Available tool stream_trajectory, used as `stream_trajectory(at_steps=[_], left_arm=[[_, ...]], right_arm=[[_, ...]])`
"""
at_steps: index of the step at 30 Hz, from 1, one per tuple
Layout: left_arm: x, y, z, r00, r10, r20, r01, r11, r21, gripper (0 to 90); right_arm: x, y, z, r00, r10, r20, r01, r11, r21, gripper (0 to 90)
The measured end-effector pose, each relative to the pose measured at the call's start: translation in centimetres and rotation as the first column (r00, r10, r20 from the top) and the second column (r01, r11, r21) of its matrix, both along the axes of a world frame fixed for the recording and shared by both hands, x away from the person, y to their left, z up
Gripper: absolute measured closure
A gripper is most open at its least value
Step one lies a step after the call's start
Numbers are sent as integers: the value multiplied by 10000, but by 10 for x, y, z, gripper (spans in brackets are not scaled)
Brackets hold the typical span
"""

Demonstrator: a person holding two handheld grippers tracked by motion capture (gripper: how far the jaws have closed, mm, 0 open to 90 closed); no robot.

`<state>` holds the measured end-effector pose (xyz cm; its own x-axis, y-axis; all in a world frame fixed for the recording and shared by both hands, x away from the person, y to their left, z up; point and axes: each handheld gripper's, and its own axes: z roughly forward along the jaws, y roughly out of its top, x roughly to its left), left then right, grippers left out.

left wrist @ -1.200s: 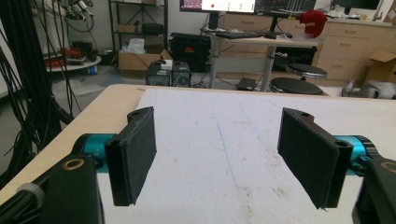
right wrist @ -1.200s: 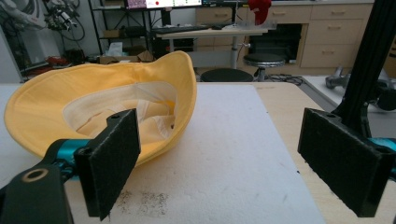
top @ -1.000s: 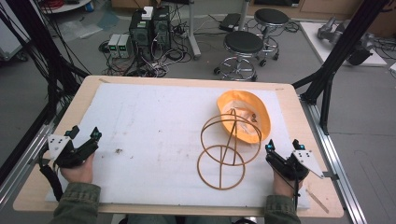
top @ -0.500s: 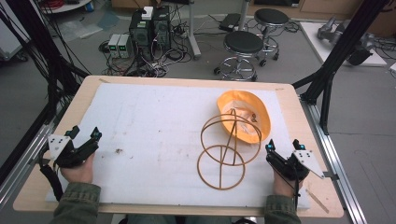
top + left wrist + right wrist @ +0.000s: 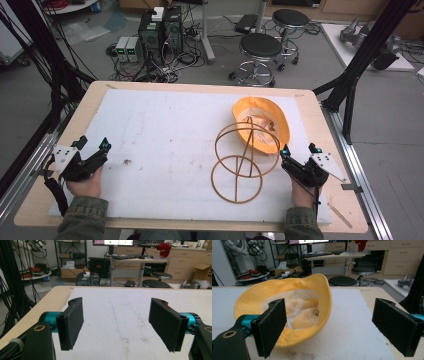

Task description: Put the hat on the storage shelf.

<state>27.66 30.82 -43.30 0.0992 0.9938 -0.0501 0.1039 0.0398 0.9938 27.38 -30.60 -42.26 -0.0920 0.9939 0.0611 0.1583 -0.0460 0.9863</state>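
A yellow bucket hat (image 5: 260, 125) lies upside down on the white mat, right of centre, its pale lining facing up (image 5: 294, 312). A wooden wire stand (image 5: 241, 160) made of rings stands just in front of it and partly over it. My right gripper (image 5: 299, 151) rests near the table's front right, open, just right of the stand's base, with the hat straight ahead of its jaws (image 5: 337, 327). Over at the front left my left gripper (image 5: 92, 145) is held open above bare mat (image 5: 117, 325), nothing between its pads.
The wooden table (image 5: 90, 105) carries a white mat (image 5: 165, 130) with a few dirt specks. Black frame posts (image 5: 360, 55) rise at the table's right and left. Stools (image 5: 260, 47) and computer boxes (image 5: 160, 25) stand on the floor beyond the far edge.
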Motion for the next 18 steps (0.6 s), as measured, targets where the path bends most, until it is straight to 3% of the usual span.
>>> stream_trajectory(at_steps=[4,11,18], left_arm=[[-2,3,-1,9999,99,-24,-99,9999,-26,282],[-10,4,0,9999,71,85,-69,9997,-250,284],[-6,-5,-1,9998,-217,52,218,9997,-69,285]], right_arm=[[7,6,10,9999,-35,138,40,9992,-401,112],[15,10,21,9997,134,218,-124,9990,-435,112],[26,12,30,9998,83,207,-73,9989,-466,112]])
